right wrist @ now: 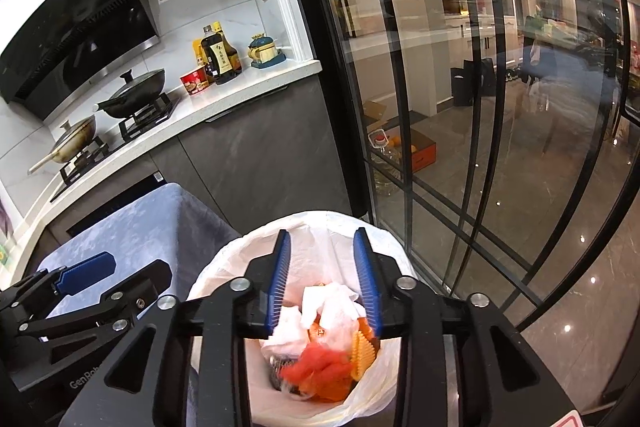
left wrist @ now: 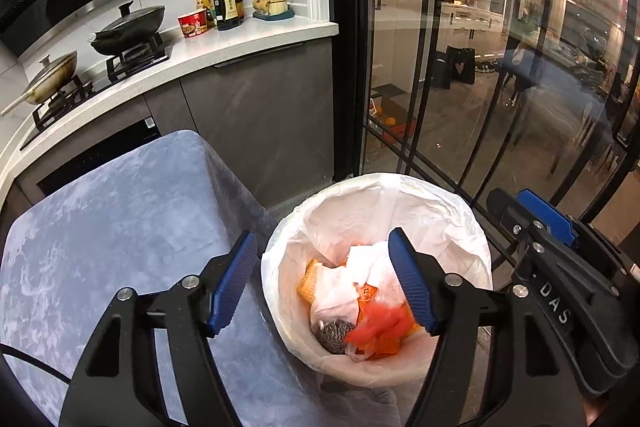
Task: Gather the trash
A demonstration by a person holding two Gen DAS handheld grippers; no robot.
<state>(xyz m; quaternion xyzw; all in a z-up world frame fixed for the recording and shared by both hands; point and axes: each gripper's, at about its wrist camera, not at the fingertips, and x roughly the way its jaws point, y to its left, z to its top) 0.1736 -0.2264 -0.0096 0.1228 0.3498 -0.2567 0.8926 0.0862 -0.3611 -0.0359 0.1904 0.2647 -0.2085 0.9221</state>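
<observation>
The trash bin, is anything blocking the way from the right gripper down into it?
Nothing visible. The right gripper is open above the trash bin; only trash already inside, crumpled tissue and a red scrap, lies below.

Bright indoor light, ceiling lamps glaring in glass doors (left wrist: pixel 500 67), strong fisheye edge bending, falling red scrap (right wrist: pixel 320 363) blurred
</observation>
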